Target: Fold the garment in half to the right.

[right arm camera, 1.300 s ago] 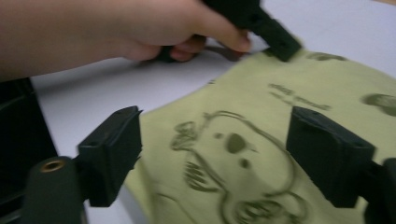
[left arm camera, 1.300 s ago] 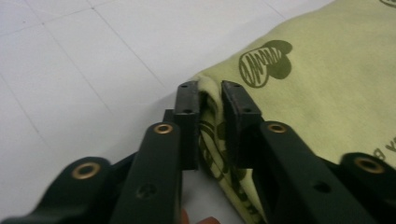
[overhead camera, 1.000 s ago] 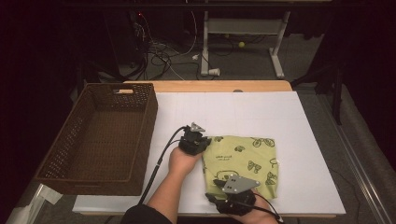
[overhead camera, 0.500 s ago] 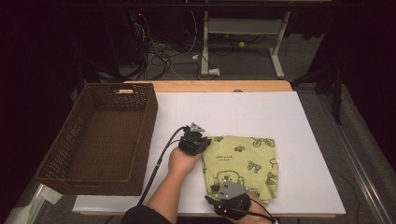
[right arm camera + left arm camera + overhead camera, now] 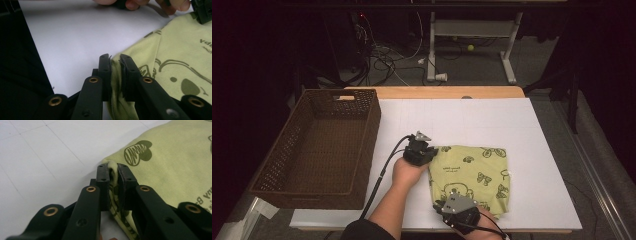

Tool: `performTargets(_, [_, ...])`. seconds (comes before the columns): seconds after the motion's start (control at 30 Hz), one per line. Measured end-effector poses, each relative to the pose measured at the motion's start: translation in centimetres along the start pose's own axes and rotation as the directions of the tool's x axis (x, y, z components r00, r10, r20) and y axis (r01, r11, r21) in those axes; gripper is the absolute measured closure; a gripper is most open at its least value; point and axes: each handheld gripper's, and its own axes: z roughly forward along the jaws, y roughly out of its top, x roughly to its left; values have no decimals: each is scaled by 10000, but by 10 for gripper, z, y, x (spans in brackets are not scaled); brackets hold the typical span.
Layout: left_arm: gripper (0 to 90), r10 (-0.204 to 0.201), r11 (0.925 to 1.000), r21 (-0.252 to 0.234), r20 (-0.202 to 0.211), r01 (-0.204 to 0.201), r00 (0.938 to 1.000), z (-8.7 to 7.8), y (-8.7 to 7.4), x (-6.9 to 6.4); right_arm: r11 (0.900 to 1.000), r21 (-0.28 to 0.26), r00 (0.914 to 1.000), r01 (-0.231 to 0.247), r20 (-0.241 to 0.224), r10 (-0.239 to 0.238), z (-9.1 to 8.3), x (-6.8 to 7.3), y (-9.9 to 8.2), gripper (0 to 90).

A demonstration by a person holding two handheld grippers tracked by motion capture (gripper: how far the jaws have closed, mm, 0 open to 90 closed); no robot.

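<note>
A folded yellow-green cloth (image 5: 472, 172) printed with dark cartoon figures lies on the white table top (image 5: 472, 120), right of centre. My left gripper (image 5: 428, 151) is at the cloth's far left corner, and in the left gripper view (image 5: 113, 168) its jaws pinch a fold of the cloth (image 5: 175, 157). My right gripper (image 5: 443, 204) is at the near left corner. Its jaws have just been closing, and in the right gripper view (image 5: 115, 59) they now press on the edge of the cloth (image 5: 180, 47).
A brown wicker basket (image 5: 292, 150) stands at the table's left side. Past the far wooden edge (image 5: 432, 92), cables and a metal frame (image 5: 472, 30) sit on the dark floor. The near table edge is just under my right hand.
The right gripper's jaws have closed onto the cloth's near left corner. The left gripper and the cloth have kept still.
</note>
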Motion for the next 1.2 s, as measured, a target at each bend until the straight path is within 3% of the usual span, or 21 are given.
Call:
performTargets(0.27, [793,-134,9998,-176,80,136,9999,-3,1,0,9965,-822,9999,-153,21,155,-18,-3,5,821])
performTargets(0.47, [794,-591,9930,-1021,91,598,9982,-16,8,-5,9897,-1400,9995,-288,114,306,-30,-5,8,820])
performTargets(0.57, [794,-606,9916,-1144,37,607,9982,-22,11,-6,9870,-1579,9994,-308,134,333,-33,-6,9,820])
performTargets(0.87, [793,-866,9886,-1285,-561,788,9947,-44,13,-1,9747,-2233,9998,-54,-185,13,-34,-7,21,821])
performTargets(1.0, [792,-1109,9866,-1315,-1033,969,9885,-58,7,6,9698,-2435,9986,167,-437,-282,-29,-5,31,820])
performTargets(1.2, [791,-1130,9875,-1283,-1667,920,9795,-78,5,8,9588,-2805,9946,449,-768,-691,-23,3,44,820])
